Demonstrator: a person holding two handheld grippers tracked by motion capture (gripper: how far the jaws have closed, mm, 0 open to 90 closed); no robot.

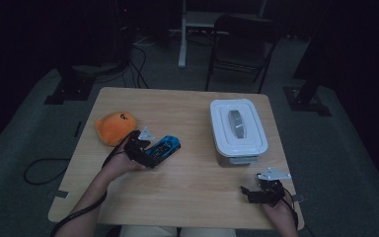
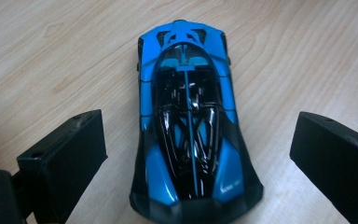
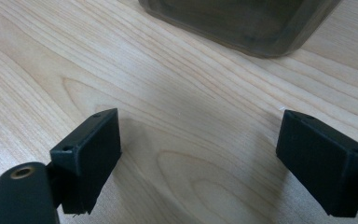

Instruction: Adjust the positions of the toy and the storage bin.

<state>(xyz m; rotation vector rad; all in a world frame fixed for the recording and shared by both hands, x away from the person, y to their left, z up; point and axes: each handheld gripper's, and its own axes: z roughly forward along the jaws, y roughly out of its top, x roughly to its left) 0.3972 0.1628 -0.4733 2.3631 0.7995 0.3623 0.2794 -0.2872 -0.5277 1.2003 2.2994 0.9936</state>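
Here the left gripper (image 2: 193, 154) spreads wide around the blue toy car (image 2: 189, 135); its small lettering unreadable.

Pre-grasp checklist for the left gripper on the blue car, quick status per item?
1. Left gripper jaws open: ok.
2. Blue toy car lies between the jaws, roughly centred: ok.
3. Jaws touching the car: not yet, gaps show on both sides; ok to close.
4. Orange plush toy clear of the car: ok, it sits apart to the left.
5. White lidded box lid on: not ok if the car goes inside.
6. Right gripper open and holding nothing, near the box: ok.
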